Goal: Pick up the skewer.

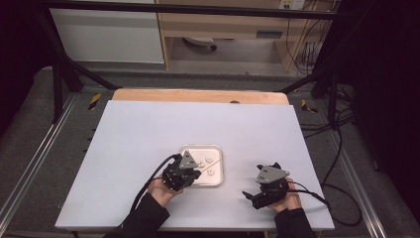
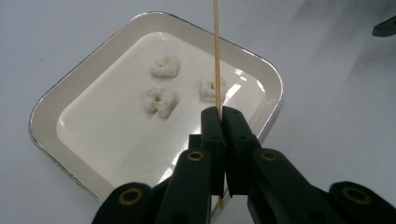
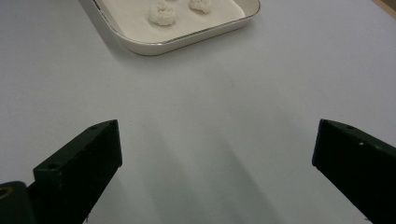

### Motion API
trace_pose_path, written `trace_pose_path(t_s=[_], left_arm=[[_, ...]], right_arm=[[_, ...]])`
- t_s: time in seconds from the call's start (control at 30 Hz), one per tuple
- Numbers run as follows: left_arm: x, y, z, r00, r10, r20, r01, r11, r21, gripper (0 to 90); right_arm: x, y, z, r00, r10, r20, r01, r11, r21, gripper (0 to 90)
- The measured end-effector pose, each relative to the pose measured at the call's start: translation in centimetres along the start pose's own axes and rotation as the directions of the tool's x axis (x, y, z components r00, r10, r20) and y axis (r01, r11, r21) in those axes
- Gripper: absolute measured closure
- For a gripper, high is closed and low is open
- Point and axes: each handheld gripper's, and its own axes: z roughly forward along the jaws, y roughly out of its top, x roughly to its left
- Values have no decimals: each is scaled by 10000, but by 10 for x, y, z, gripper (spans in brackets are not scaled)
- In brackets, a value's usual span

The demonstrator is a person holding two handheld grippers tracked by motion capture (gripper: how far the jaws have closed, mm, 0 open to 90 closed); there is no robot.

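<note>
The white worktop (image 1: 148, 148) carries one shallow cream tray (image 1: 218, 181) with a thin metal rim, and that tray serves as the landmark here.

The left gripper (image 2: 218, 114) hovers over the tray's near edge. Its fingers (image 2: 236, 140) are closed tight on a thin wooden skewer (image 2: 216, 56). In the left gripper view the skewer runs away from the gripper, out over the tray and past its far rim.

The right gripper (image 3: 217, 144) sits to the right of the tray, well apart from it, low over bare worktop. Its fingers (image 3: 81, 158) stand wide open with nothing between them.

Inside the tray lie three small white puffed pieces (image 2: 159, 100), each apart from the others and each with a small hole at its middle. In the left gripper view the skewer's line crosses the right-hand piece (image 2: 210, 86), but whether the stick touches it cannot be told.

The step in hand looks like threading the pieces onto the skewer, and none appears to be on it yet. The next move probably calls for the open right gripper to come to the tray, pick up one piece gently enough not to crush it, and line its hole up with the skewer's tip while the left gripper holds the stick steady.
</note>
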Motion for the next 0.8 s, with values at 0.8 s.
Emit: trace_pose_path(t_s=[0.8], left_arm=[[-10,25,12,9957,825,416,-851,9944,631,877]], right_arm=[[15,21,5,9675,-2353,925,2312,9714,534,97]])
